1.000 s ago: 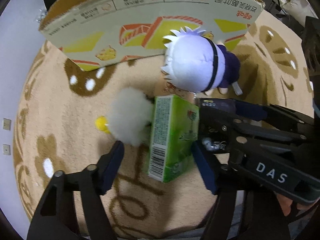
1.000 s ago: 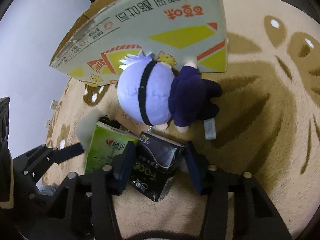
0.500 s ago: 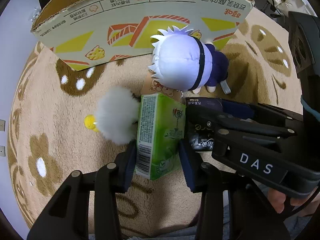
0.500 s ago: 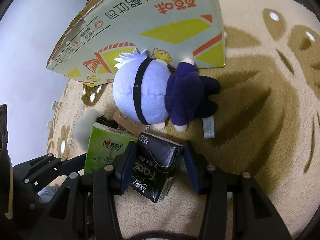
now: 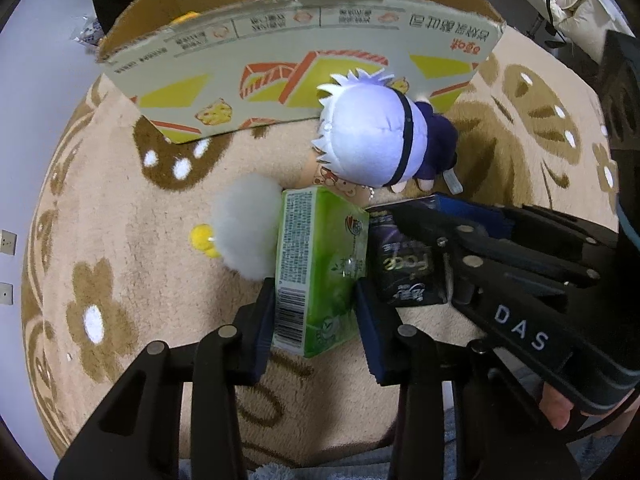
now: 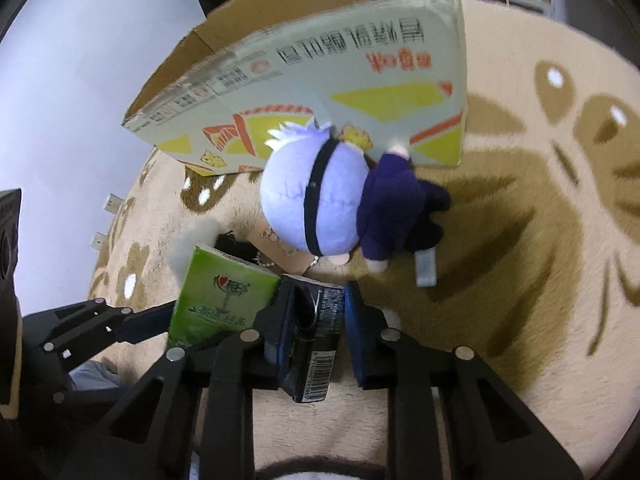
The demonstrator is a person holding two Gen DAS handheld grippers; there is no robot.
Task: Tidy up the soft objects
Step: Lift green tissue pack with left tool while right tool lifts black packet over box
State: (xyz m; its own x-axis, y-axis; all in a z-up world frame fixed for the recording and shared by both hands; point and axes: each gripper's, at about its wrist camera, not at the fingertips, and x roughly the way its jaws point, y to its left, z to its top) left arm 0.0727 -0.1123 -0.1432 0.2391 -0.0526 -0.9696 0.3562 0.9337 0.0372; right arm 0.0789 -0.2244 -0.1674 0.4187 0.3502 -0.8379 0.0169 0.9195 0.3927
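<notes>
My left gripper (image 5: 316,312) is shut on a green tissue pack (image 5: 320,268), which also shows in the right wrist view (image 6: 218,300). My right gripper (image 6: 316,312) is shut on a black tissue pack (image 6: 316,340), seen beside the green one in the left wrist view (image 5: 404,264). A plush doll (image 5: 376,144) with a lilac-white head and navy body lies just beyond both packs, against the cardboard box (image 5: 296,48). A white fluffy ball (image 5: 248,236) with a yellow bit lies left of the green pack.
The open cardboard box (image 6: 320,64) stands at the far side of the beige flower-patterned rug (image 5: 120,240). A small printed card (image 6: 280,248) lies under the doll. A pale wall with sockets (image 5: 8,240) is at the left.
Both grippers closed onto their packs: the left jaws went from wide open to gripping the green pack, the right onto the black pack. Both views pulled back and up; the box interior now shows.
</notes>
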